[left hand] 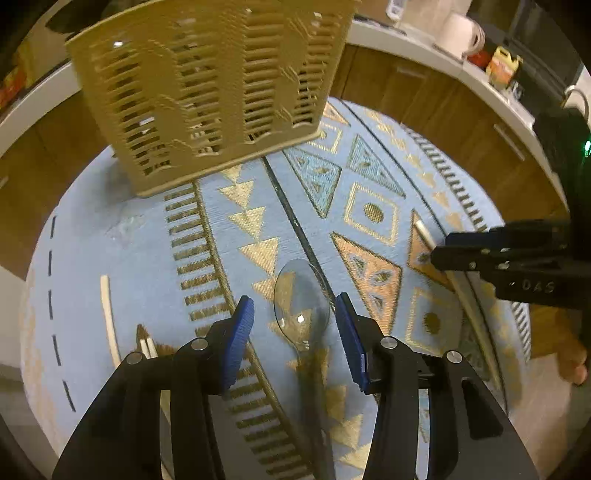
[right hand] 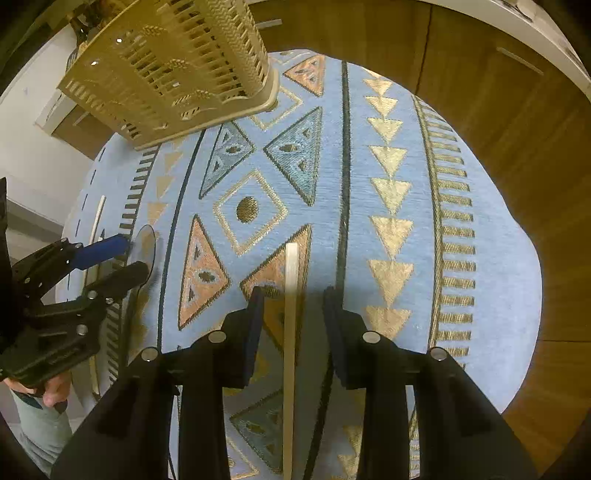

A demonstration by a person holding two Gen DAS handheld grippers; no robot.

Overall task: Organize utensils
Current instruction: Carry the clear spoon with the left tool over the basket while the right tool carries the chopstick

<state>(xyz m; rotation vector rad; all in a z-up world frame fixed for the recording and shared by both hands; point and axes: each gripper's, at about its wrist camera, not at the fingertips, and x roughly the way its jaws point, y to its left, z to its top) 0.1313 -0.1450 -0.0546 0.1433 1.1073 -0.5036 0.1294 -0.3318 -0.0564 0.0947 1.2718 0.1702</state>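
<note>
A clear plastic spoon [left hand: 301,310] lies on the blue patterned tablecloth [left hand: 110,236], its bowl between the blue pads of my left gripper [left hand: 295,332]. The pads stand apart from it on both sides, so this gripper is open. In the right wrist view a pale chopstick [right hand: 291,266] lies lengthwise between the jaws of my right gripper [right hand: 295,328], with a gap on each side; it is open too. A beige slotted utensil basket [left hand: 207,92] stands on the far side of the table [right hand: 166,70]. Each gripper also shows in the other's view, the right gripper [left hand: 439,254] and the left gripper [right hand: 138,254].
Another pale chopstick [left hand: 109,314] lies at the left of the cloth, with a short white piece [left hand: 147,347] near it. Wooden cabinets [right hand: 517,166] ring the round table. A counter holds a paper roll [left hand: 461,33]. A person's hand [right hand: 55,391] grips the left tool.
</note>
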